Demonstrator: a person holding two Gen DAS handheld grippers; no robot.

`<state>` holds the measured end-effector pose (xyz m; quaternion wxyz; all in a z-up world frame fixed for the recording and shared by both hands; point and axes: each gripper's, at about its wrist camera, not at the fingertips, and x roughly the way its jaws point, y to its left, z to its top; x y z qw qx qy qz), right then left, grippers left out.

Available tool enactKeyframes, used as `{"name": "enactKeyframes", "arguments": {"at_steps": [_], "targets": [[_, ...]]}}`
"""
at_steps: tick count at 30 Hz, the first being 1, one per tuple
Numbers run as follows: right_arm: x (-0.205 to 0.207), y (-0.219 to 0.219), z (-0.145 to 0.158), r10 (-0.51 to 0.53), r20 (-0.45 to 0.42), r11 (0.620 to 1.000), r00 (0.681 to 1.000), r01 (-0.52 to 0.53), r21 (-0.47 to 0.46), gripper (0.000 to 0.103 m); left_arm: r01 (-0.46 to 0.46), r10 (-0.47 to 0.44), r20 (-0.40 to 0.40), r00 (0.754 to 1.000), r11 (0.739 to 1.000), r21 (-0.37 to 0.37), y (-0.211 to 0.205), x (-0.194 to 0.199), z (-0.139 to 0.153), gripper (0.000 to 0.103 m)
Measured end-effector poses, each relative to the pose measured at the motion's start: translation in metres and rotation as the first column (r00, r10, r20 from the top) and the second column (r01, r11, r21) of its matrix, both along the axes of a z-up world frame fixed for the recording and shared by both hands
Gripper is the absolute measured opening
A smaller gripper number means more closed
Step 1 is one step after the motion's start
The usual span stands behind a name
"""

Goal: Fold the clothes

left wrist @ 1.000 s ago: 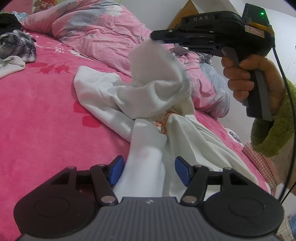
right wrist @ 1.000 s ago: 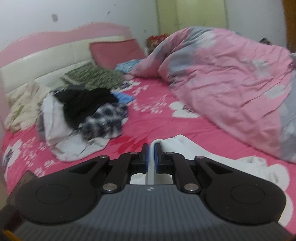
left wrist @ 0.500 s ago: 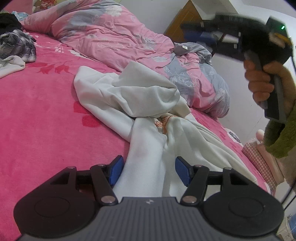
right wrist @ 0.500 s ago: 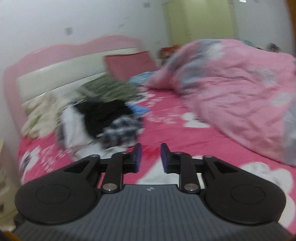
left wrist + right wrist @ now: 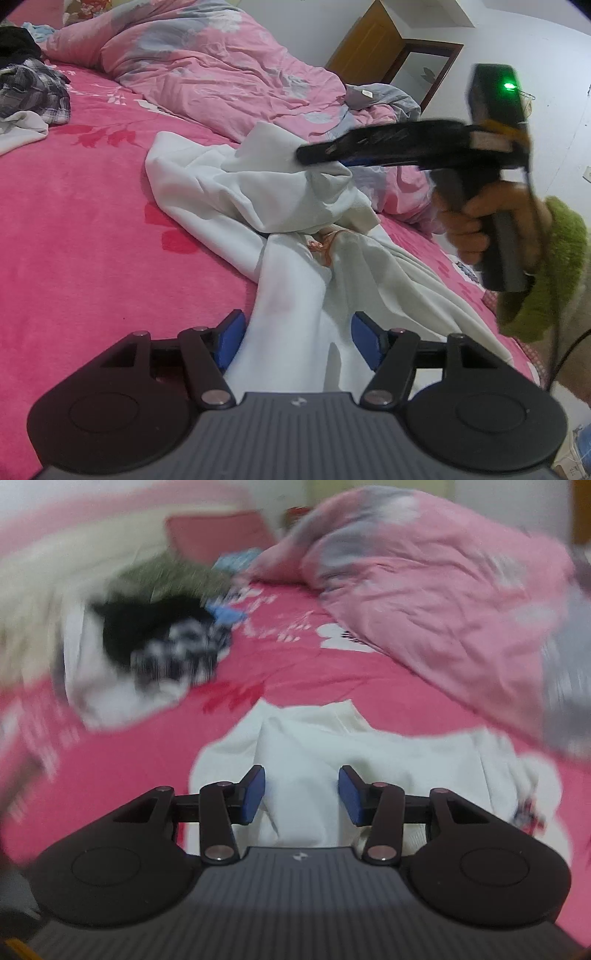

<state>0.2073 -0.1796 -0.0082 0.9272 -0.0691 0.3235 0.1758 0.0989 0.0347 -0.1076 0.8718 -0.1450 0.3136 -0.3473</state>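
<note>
Left tool (image 5: 297,341) spread, straddling near strip of white garment (image 5: 258,199) so I can pinch it. Right tool (image 5: 301,794) spread, holding nothing, above garment's bunched middle. Garment crumpled on bed (image 5: 74,221), beside quilt (image 5: 207,74).

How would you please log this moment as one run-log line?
left gripper: open, straddling white garment | right gripper: open above garment, nothing held | garment: crumpled on pink bed, unfolded

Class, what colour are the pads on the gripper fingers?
Blue pads; clearest in the right wrist view.
</note>
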Motion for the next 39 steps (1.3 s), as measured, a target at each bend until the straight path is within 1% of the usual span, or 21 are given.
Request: {"name": "enactKeyframes", "arguments": {"at_steps": [1,2,3,4,6,13,16,19,22,23,25,28,29,30,32,34,36,37,39], "targets": [[0.005,0.007,-0.004,0.020,-0.006,0.999,1.000,-0.020,-0.040,0.029,0.000,0.000,0.000,1.000,1.000,0.000,0.000,0.000,0.000,0.065],[0.009,0.013,-0.007,0.039,-0.012,0.996,0.999,-0.040,-0.079,0.013,0.000,0.000,0.001,1.000,1.000,0.001,0.000,0.000,0.000,0.065],[0.013,0.019,-0.009,0.051,-0.017,0.993,0.999,-0.053,-0.110,0.008,0.000,0.000,0.001,1.000,1.000,0.002,0.000,0.000,0.000,0.065],[0.014,0.022,-0.008,0.060,-0.013,0.991,0.998,-0.061,-0.119,0.007,0.000,0.000,0.002,1.000,1.000,0.002,0.000,-0.001,0.000,0.065],[0.014,0.026,0.002,0.077,0.013,0.991,0.997,-0.075,-0.108,0.006,-0.001,0.001,0.003,1.000,1.000,0.005,-0.001,-0.001,0.000,0.065],[0.030,0.033,0.064,0.075,0.148,0.997,0.986,-0.080,0.023,0.006,-0.004,0.004,0.008,1.000,1.000,0.013,-0.004,-0.003,0.001,0.065],[0.042,0.042,0.085,0.099,0.185,0.990,0.978,-0.115,0.079,0.006,-0.004,0.004,0.009,1.000,1.000,0.014,-0.004,-0.003,0.001,0.065],[0.053,0.063,0.095,0.152,0.215,0.979,0.965,-0.176,0.099,0.006,-0.005,0.005,0.008,1.000,1.000,0.014,-0.005,-0.003,0.001,0.065],[0.063,0.084,0.091,0.196,0.212,0.970,0.957,-0.221,0.102,0.006,-0.006,0.006,0.007,1.000,1.000,0.012,-0.006,-0.002,0.001,0.065],[0.069,0.090,0.084,0.205,0.193,0.968,0.959,-0.229,0.106,0.006,-0.007,0.007,0.006,1.000,1.000,0.011,-0.006,-0.002,0.001,0.065],[0.081,0.097,0.068,0.215,0.131,0.966,0.968,-0.230,0.118,0.007,-0.007,0.007,0.005,1.000,1.000,0.009,-0.005,-0.002,0.001,0.065],[0.095,0.099,0.045,0.200,0.005,0.971,0.980,-0.199,0.131,0.012,-0.007,0.007,0.003,1.000,1.000,0.006,-0.005,-0.001,0.001,0.065],[0.097,0.096,0.041,0.188,-0.016,0.972,0.982,-0.184,0.144,0.013,-0.007,0.007,0.003,1.000,1.000,0.006,-0.005,-0.001,0.001,0.065],[0.093,0.085,0.044,0.172,-0.012,0.971,0.985,-0.167,0.174,0.014,-0.008,0.008,0.004,1.000,1.000,0.006,-0.006,-0.001,0.001,0.065],[0.083,0.058,0.055,0.137,0.012,0.959,0.991,-0.136,0.248,0.026,-0.011,0.011,0.004,1.000,1.000,0.008,-0.006,-0.001,0.002,0.066],[0.068,0.031,0.067,0.095,0.039,0.952,0.995,-0.102,0.288,0.032,-0.012,0.012,0.004,1.000,1.000,0.009,-0.006,-0.002,0.001,0.066],[0.053,0.003,0.074,0.049,0.040,0.956,0.998,-0.059,0.288,0.038,-0.014,0.014,0.004,1.000,1.000,0.011,-0.006,-0.001,0.001,0.066],[0.046,-0.010,0.073,0.031,0.023,0.958,0.999,-0.036,0.283,0.044,-0.014,0.014,0.005,1.000,1.000,0.012,-0.007,-0.001,0.001,0.066],[0.039,-0.025,0.064,0.004,-0.025,0.962,1.000,0.003,0.272,0.046,-0.014,0.014,0.005,1.000,1.000,0.013,-0.007,-0.002,0.001,0.066]]}}
